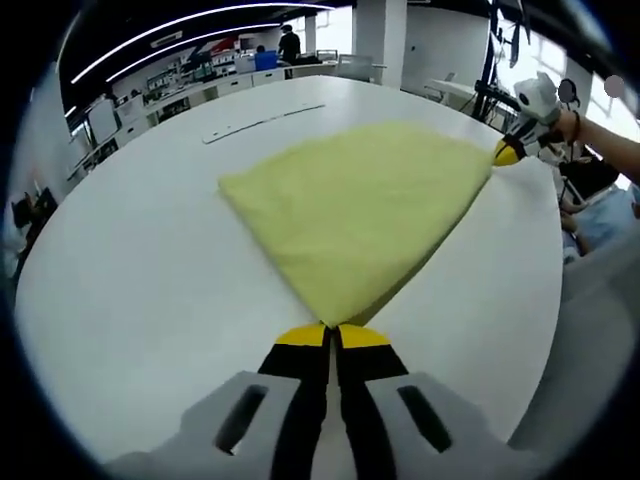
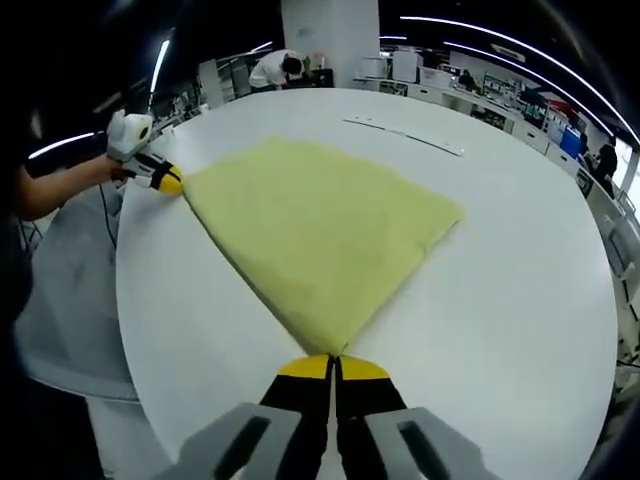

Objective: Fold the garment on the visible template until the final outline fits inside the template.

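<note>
Left gripper view: the left gripper (image 1: 332, 335), jaws pressed together, pinches the near corner of the pale yellow, soft cloth garment (image 1: 360, 205) lying on the white round table (image 1: 130, 280).

Right gripper view: the right gripper (image 2: 333, 363) likewise clamps a garment corner. A fold appears underway; next, both corners need carrying across the garment together.

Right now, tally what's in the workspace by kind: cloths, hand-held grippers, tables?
Yellow cloth: 1
Hand-held grippers: 2, left hand-held gripper and right hand-held gripper, each shut on a cloth corner
White table: 1
Total: 4
</note>
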Demonstrator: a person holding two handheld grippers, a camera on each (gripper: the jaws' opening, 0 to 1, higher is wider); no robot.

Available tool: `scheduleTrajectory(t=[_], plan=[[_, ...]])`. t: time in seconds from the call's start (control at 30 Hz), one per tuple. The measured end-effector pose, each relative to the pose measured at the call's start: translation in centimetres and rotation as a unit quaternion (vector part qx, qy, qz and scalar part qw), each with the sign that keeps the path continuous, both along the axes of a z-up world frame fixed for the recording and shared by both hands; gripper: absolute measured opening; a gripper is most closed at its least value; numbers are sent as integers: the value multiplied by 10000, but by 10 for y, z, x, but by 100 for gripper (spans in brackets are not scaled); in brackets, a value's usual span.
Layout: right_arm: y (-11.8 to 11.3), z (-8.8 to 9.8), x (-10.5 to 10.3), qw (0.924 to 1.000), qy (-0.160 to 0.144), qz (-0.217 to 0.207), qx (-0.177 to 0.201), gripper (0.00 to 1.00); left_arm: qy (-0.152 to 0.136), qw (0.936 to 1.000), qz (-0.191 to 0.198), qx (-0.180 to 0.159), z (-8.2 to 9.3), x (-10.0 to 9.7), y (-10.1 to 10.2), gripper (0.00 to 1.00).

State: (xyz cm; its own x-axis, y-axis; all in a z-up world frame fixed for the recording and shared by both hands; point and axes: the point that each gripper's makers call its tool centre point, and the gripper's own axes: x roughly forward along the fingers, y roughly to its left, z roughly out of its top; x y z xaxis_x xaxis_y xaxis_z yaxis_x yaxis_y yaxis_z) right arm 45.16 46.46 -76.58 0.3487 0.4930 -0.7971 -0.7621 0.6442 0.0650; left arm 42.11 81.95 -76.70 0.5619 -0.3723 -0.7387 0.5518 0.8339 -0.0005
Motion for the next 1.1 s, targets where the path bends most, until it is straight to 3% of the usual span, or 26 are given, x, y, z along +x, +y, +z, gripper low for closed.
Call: scheduleTrajectory(t=[0.57, 0.77, 0.93, 1.1], plan=[[0, 2, -17, 9998, 53, -150, 150, 0, 101, 9999, 83, -103, -1, -20, 0, 0], [0, 1, -22, 9993, 156, -289, 193, 0, 218, 9981, 386, -434, 0, -21, 2, 0], [2, 5, -19, 9980, 87, -519, 361, 12, 160, 9951, 550, -811, 8, -21, -1, 11], [6, 15, -15, 9958, -54, -752, 523, 41, 67, 9890, 868, -1198, 19, -18, -2, 31]])
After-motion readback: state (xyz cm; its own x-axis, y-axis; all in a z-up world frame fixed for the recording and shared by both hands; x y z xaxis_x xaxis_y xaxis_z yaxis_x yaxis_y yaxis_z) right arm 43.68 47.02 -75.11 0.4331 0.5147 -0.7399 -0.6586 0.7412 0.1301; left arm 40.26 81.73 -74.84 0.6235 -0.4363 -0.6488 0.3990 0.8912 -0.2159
